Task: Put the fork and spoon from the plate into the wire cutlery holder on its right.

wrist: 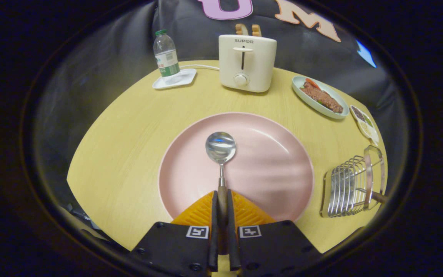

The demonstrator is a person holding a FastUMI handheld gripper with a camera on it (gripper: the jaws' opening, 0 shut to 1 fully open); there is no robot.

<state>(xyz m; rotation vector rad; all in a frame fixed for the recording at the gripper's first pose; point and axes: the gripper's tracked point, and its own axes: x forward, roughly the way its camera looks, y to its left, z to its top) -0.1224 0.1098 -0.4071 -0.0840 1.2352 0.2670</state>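
Observation:
A pink plate (275, 169) lies on the round wooden table just ahead of my fingers. My gripper (222, 202) is shut on the spoon's dark handle, both fingers pressing its sides. The spoon (220, 148) points straight away from me, its shiny bowl over the middle of the plate. I cannot tell if the bowl touches the plate. To the right of the plate stands the wire cutlery holder (346, 186), and a dark handle end pokes out at its right side.
Beyond the plate stand a white toaster (247, 63) and a water bottle (166, 54) on a small white tray (175, 79). At the far right sit a dish of food (320, 97) and a small dish of grains (364, 123). The table edge curves close by the holder.

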